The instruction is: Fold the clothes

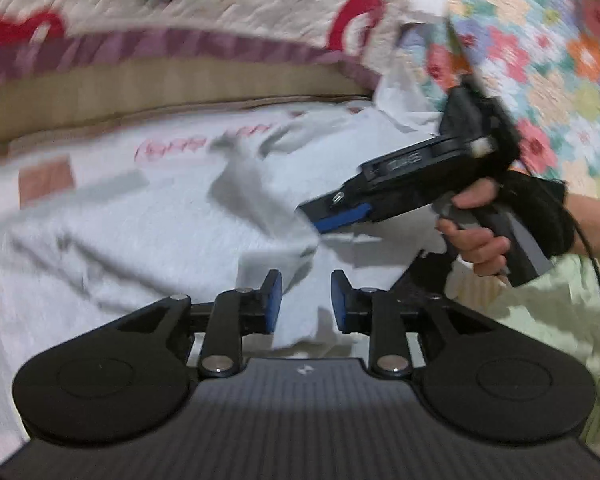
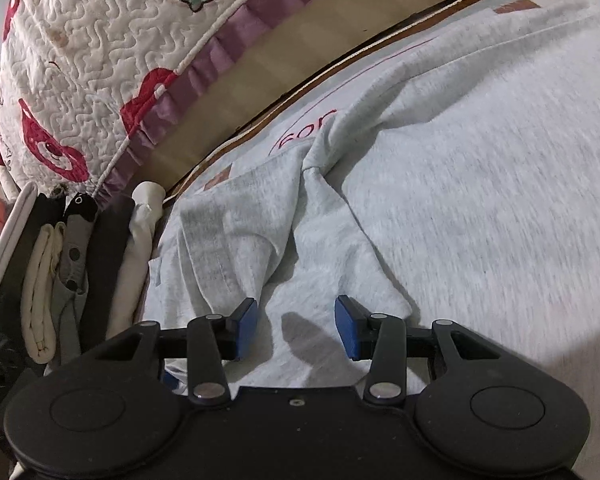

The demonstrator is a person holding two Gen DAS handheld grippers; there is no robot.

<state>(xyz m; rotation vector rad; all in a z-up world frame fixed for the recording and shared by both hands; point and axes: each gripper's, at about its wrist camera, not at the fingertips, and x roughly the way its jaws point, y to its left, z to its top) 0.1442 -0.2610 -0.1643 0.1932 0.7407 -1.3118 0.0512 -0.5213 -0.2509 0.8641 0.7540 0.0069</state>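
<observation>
A light grey garment (image 1: 148, 240) lies spread and wrinkled on the bed; in the right wrist view it (image 2: 480, 184) fills most of the frame, with a bunched sleeve (image 2: 260, 232). My left gripper (image 1: 306, 304) is open low over the garment, and a flap of its fabric lies between the blue pads (image 1: 274, 300). A gloved hand (image 1: 484, 236) holds my right gripper (image 1: 320, 222) just above the cloth, to the right of a raised fold. In its own view the right gripper (image 2: 296, 326) is open over a folded edge and grips nothing.
A white quilted blanket (image 2: 100, 60) with red motifs and a purple ruffle lies beyond a tan band (image 1: 160, 88). At the right hangs a floral quilt (image 1: 540, 60). A stack of folded clothes (image 2: 68, 264) stands at the left. A cable (image 1: 598, 280) trails from the right gripper.
</observation>
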